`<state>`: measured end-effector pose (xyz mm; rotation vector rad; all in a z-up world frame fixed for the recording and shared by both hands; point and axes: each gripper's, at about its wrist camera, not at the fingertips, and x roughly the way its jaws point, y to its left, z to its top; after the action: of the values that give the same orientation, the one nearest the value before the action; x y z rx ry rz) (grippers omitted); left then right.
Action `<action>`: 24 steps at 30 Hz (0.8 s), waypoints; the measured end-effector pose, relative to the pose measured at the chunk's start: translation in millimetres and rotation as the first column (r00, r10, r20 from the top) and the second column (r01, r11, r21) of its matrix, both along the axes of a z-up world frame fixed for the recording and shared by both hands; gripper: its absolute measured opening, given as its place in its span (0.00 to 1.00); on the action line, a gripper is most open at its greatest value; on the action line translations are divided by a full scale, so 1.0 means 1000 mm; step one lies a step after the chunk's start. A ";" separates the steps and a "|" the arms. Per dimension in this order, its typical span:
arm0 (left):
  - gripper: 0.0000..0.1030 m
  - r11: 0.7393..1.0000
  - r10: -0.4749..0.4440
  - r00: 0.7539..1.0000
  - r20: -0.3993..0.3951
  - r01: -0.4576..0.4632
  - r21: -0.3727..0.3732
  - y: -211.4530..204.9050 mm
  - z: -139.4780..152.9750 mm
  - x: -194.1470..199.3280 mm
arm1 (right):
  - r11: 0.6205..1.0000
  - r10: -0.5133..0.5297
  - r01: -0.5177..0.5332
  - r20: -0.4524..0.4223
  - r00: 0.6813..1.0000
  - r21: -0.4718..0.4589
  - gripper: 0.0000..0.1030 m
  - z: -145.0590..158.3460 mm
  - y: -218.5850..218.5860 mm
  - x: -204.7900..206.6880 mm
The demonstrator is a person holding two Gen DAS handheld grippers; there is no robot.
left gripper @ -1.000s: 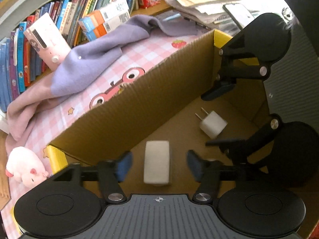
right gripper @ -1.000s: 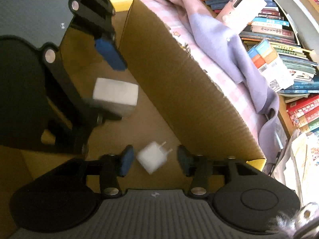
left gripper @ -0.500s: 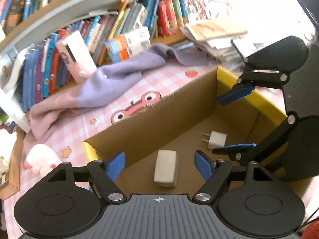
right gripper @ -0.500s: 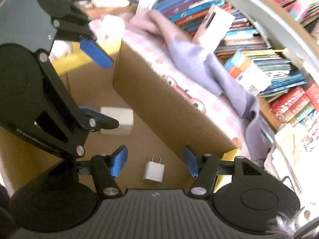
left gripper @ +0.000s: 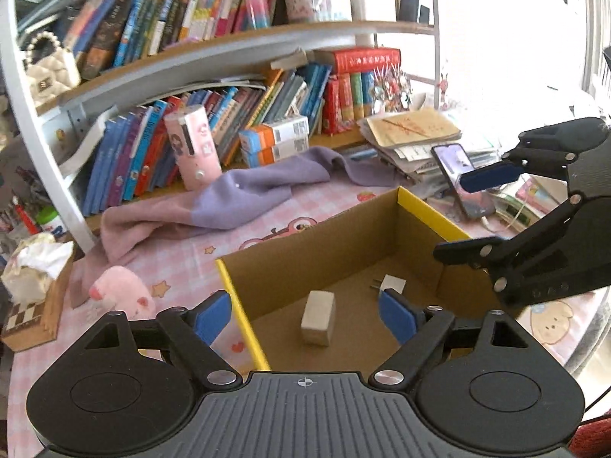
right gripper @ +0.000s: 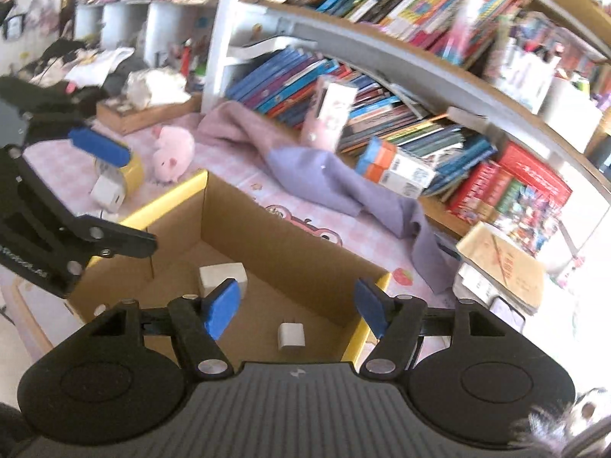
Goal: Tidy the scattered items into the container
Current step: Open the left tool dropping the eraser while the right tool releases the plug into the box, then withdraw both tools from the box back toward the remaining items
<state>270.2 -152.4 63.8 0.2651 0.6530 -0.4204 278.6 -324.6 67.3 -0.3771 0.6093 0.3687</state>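
**Two items in the box, both grippers empty above it**

You hold your left gripper (left gripper: 304, 315) over the near end of the cardboard box (left gripper: 427, 210), its blue pads spread wide with nothing between them. Your right gripper (right gripper: 298, 305) hangs over the other end, equally wide and equally empty. That spacing suits a release, and I judge both drops done: the white rectangular block (left gripper: 318, 316) lies flat on the box floor near the left gripper's end, and the white plug charger (right gripper: 292, 336) rests nearer the right gripper's end, prongs pointing at the far wall. The two sit apart and neither touches a wall.

The box sits on a pink checked tablecloth (left gripper: 179, 259), so loose things around it are within reach. A pink plush pig (right gripper: 172, 152) lies on the cloth outside the box, and in the right wrist view a small white cube (right gripper: 107, 191) that looks like another charger sits beside a yellow roll of tape (right gripper: 133, 170). These look like what is left to tidy.

As for writing, the upright pink box (left gripper: 193, 147) against the books carries cartoon faces, and the stacked orange and white cartons (left gripper: 275, 141) show barcodes, but no lettering on them or on the book spines is legible
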 end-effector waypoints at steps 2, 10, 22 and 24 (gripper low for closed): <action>0.85 1.000 0.010 1.000 0.008 -0.010 -0.019 0.011 0.003 -0.011 | 1.000 -0.024 0.024 0.020 1.000 0.014 0.67 0.004 0.002 -0.012; 0.86 0.996 0.063 0.998 0.031 -0.061 -0.062 0.063 0.006 -0.059 | 0.986 -0.159 0.152 0.094 0.983 0.072 0.69 0.014 0.018 -0.069; 0.86 0.984 0.142 0.990 0.001 -0.141 -0.114 0.139 -0.008 -0.114 | 0.948 -0.295 0.280 0.085 0.952 0.152 0.76 -0.003 0.065 -0.149; 0.86 0.983 0.142 0.990 -0.008 -0.142 -0.117 0.147 -0.012 -0.122 | 0.941 -0.312 0.299 0.066 0.948 0.161 0.76 -0.010 0.074 -0.159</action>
<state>148.0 -5.0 52.2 0.1059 0.6400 -0.3203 119.4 -250.3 57.4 -0.1503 0.5376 0.0964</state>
